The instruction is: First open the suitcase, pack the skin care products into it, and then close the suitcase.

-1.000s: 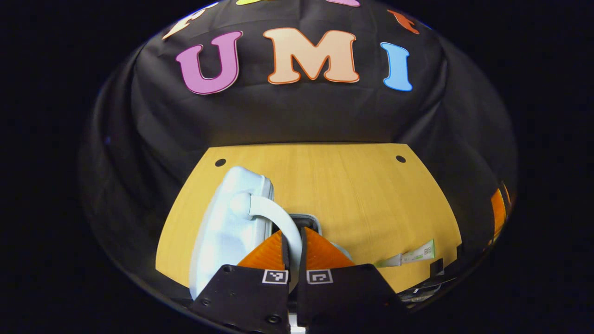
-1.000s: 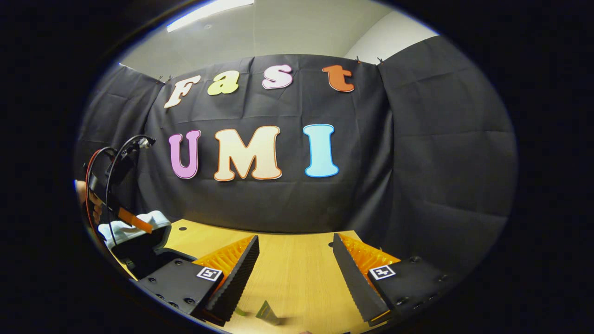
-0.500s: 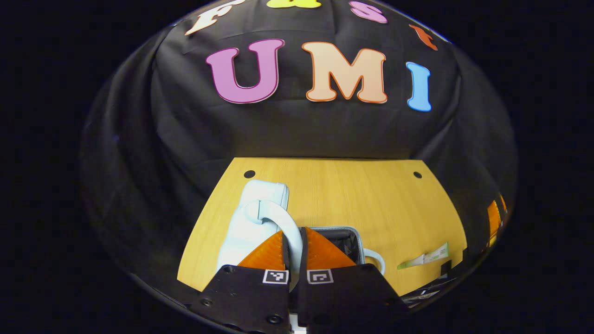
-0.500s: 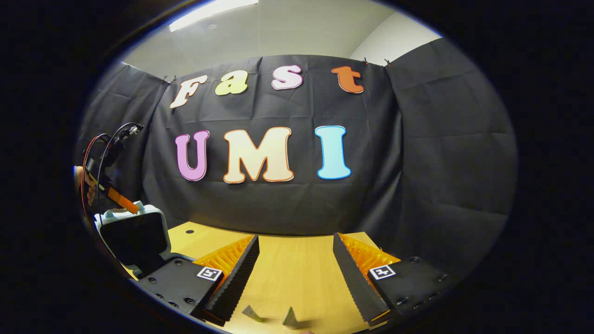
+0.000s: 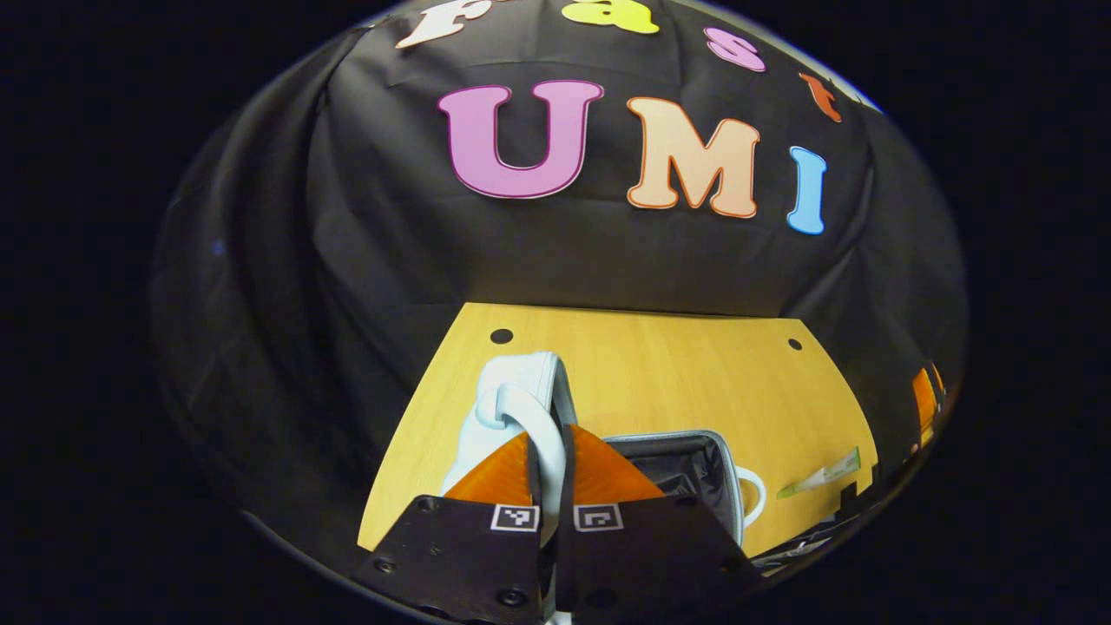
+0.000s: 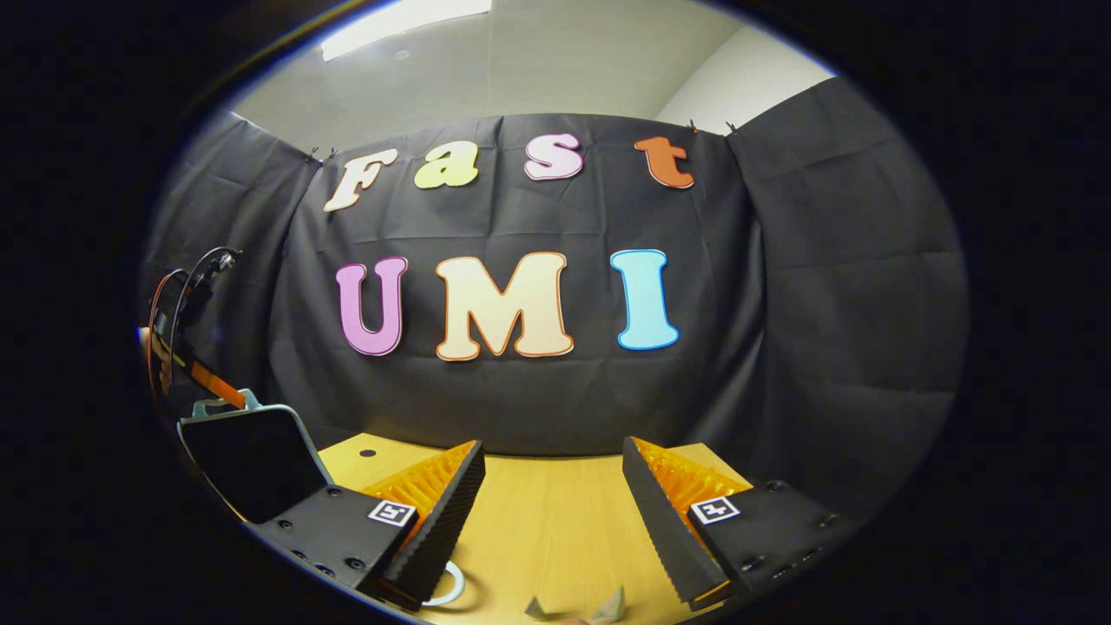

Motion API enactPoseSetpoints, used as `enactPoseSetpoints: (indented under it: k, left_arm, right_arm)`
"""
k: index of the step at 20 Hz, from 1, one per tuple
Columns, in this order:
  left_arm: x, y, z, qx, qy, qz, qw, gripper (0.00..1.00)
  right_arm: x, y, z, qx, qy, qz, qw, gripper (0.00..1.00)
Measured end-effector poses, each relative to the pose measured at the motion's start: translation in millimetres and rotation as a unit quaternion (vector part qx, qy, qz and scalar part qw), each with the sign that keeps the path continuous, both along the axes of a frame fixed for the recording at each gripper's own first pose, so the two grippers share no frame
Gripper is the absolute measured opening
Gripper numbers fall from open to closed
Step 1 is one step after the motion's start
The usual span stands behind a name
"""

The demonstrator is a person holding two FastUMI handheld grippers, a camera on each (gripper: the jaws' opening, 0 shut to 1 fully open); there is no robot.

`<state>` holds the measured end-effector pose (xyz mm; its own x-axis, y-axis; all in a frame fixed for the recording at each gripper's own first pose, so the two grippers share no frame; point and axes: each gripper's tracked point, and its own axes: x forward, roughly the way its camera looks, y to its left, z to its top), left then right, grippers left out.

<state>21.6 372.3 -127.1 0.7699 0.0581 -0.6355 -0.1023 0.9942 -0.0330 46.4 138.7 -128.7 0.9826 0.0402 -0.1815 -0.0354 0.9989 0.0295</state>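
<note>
In the left gripper view my left gripper [image 5: 548, 453] is shut on the curved handle [image 5: 525, 412] of the pale suitcase's lid [image 5: 512, 391], which stands lifted up. To its right the suitcase's base [image 5: 694, 469] lies open and shows a dark lining. A green-and-white skin care tube [image 5: 820, 476] lies on the table to the right of the base. In the right gripper view the lid [image 6: 247, 460] stands raised at the far left, dark inside, with the left gripper [image 6: 187, 365] above it. My right gripper [image 6: 551, 521] hangs open over the table, the tube [image 6: 608, 606] low between its fingers.
The wooden table [image 5: 660, 373] has two small dark holes near its back corners. Black cloth closes off the back and sides. A second pale handle [image 5: 751, 490] sticks out of the base's right side. An orange part of the right gripper [image 5: 924, 404] shows at the far right.
The left gripper has swung the lid up and back by its handle, so the dark inside of the base has come into sight. The right gripper stays open and has shifted slightly.
</note>
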Motion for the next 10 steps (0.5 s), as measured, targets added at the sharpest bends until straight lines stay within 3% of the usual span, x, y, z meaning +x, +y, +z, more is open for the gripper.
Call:
enactPoseSetpoints:
  k: [10]
  left_arm:
    - [-14, 118, -55, 0.000, 0.036, 0.058, 0.998, 0.00]
  right_arm:
    - [-4, 34, -9, -0.048, 0.017, 0.001, 0.999, 0.99]
